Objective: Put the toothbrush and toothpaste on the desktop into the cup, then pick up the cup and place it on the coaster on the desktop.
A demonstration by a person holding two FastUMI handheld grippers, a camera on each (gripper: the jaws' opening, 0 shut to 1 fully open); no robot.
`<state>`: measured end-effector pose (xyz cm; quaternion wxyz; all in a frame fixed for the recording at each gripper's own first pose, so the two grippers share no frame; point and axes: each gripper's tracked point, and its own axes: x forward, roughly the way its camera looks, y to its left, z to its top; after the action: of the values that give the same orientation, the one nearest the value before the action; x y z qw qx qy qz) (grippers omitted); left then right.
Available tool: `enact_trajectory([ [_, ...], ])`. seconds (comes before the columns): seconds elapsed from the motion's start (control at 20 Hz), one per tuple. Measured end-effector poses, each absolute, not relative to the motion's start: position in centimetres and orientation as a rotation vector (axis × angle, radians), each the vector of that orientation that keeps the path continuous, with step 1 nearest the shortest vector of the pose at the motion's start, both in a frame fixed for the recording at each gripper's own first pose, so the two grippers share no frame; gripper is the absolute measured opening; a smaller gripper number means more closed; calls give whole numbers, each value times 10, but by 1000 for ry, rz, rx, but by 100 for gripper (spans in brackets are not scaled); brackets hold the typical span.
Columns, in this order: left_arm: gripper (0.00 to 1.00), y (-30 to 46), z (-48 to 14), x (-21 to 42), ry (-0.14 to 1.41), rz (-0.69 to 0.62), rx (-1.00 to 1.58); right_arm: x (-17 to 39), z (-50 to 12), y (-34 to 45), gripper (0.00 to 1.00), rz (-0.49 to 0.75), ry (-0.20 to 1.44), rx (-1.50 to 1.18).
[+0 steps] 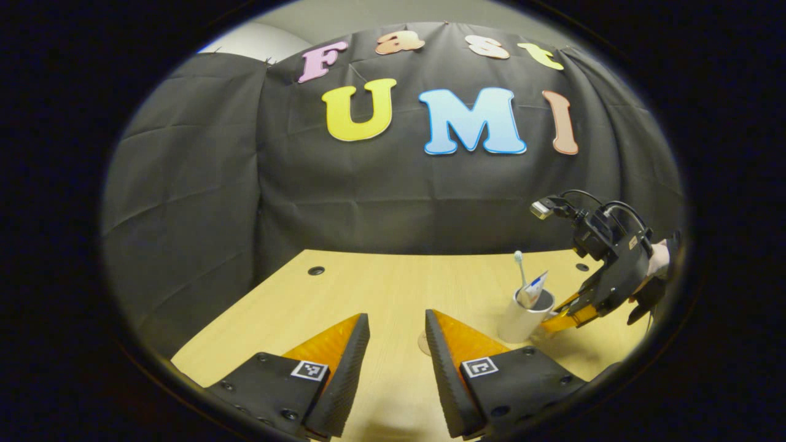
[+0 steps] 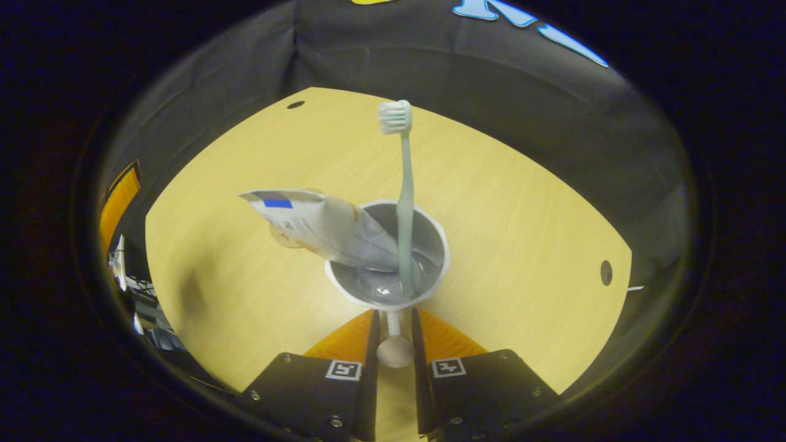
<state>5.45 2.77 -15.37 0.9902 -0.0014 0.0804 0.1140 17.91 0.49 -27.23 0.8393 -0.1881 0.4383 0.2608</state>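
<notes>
Black screwed gripper bodies [image 1: 295, 387] bear square markers; right gripper [image 1: 562, 319] trails cables.

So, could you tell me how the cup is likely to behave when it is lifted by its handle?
The cup probably feels light. With the toothbrush and toothpaste leaning out, it may tilt. The right gripper pinches only the thin handle, so it might swing.

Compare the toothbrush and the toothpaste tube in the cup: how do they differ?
The slim pale green toothbrush stands almost upright; the flat white toothpaste tube leans sideways over the rim. The toothbrush reaches higher, and the tube is much wider. Both rest inside the white handled cup.
</notes>
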Motion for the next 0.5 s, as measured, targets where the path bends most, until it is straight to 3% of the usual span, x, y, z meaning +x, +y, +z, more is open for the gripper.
enact_trajectory([
  [0.05,63,28,-156,53,164,233,-6,180,-273,4,27,549,928,-394],
  [0.25,63,28,-159,51,165,246,-19,177,-272,5,8,554,927,-409],
  [0.5,63,24,-157,54,155,243,-20,173,-268,8,8,556,903,-434],
])
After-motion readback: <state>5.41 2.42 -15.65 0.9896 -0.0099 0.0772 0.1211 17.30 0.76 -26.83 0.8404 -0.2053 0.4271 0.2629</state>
